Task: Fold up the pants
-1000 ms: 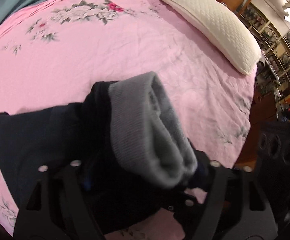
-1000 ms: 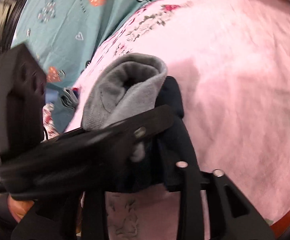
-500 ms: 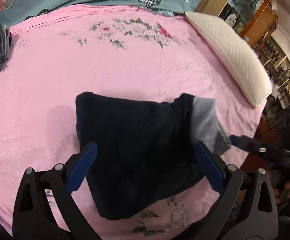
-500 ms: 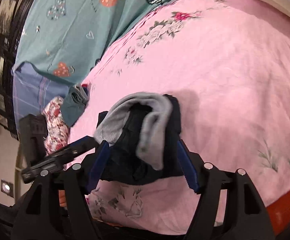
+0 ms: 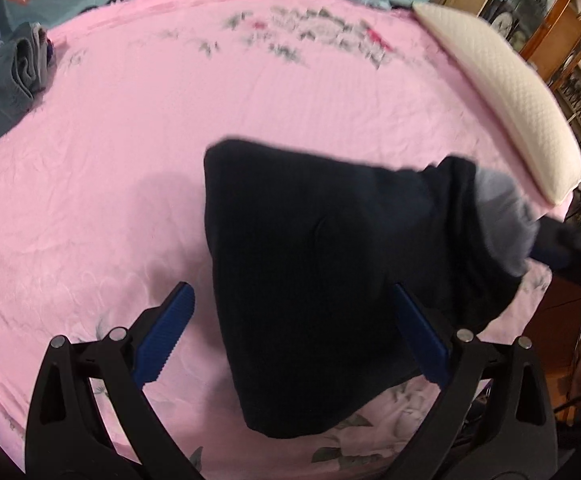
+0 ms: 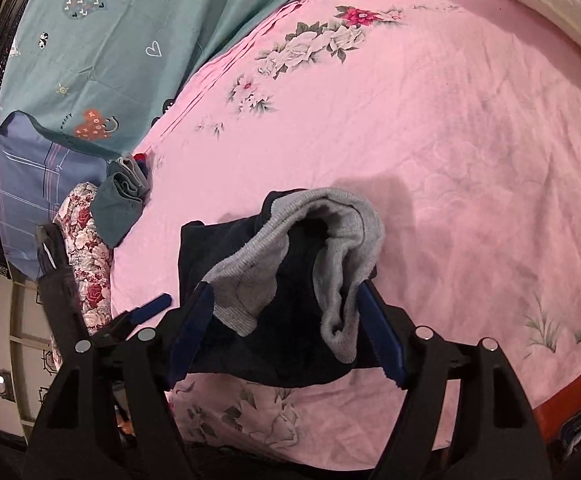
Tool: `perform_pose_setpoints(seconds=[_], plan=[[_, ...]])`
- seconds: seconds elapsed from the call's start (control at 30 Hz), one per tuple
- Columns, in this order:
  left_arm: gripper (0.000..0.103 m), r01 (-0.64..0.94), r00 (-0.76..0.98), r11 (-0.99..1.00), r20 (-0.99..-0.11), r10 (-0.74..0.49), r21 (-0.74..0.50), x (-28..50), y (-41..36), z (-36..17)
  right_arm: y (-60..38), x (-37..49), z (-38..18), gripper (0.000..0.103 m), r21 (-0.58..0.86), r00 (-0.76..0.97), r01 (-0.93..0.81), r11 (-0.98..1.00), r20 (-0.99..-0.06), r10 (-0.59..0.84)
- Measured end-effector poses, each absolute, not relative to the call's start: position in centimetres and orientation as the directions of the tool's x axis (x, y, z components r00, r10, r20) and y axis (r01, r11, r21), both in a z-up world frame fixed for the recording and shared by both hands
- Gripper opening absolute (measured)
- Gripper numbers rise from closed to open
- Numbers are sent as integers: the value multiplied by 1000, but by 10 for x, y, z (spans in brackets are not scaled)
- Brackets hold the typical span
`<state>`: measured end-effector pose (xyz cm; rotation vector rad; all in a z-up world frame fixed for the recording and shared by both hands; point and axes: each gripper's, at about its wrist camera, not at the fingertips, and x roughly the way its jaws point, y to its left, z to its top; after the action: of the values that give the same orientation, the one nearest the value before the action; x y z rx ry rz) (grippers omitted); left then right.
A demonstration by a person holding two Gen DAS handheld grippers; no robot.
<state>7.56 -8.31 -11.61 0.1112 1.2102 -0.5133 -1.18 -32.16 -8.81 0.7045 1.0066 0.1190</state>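
Note:
Dark navy pants (image 5: 322, 264) with a grey ribbed waistband (image 5: 502, 224) lie folded in a bundle on the pink floral bedsheet (image 5: 170, 140). My left gripper (image 5: 290, 336) is open, its blue pads either side of the bundle's near edge, holding nothing. My right gripper (image 6: 286, 332) is open, its blue pads either side of the grey waistband (image 6: 330, 248) and dark cloth (image 6: 290, 344). The right gripper's tip shows in the left wrist view (image 5: 562, 248) at the waistband end. The left gripper's blue pad shows in the right wrist view (image 6: 150, 308).
A white quilted pillow (image 5: 510, 100) lies at the bed's far right edge. A teal patterned blanket (image 6: 110, 40) covers the far side, with a folded grey-green garment (image 6: 122, 196) and a floral cushion (image 6: 86, 256) beside it. Wooden shelving (image 5: 562, 40) stands beyond the bed.
Both grippers opened and let go of the pants, then drew back. The bundle now rests on the sheet; the left gripper has pulled back further since half a second ago.

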Motion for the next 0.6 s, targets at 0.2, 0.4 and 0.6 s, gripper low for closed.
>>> perform_pose_setpoints(seconds=[0.2, 0.4, 0.6], plan=[[99, 418, 206, 884, -927, -314, -206, 81, -82, -133, -333, -21, -78, 74, 606, 588, 279, 745, -721, 366], [99, 417, 186, 883, -930, -317, -217, 82, -85, -139, -322, -18, -71, 74, 519, 588, 259, 814, -754, 294], [101, 414, 175, 881, -929, -326, -231, 85, -85, -142, -318, -8, -102, 75, 410, 514, 283, 867, -828, 224]])
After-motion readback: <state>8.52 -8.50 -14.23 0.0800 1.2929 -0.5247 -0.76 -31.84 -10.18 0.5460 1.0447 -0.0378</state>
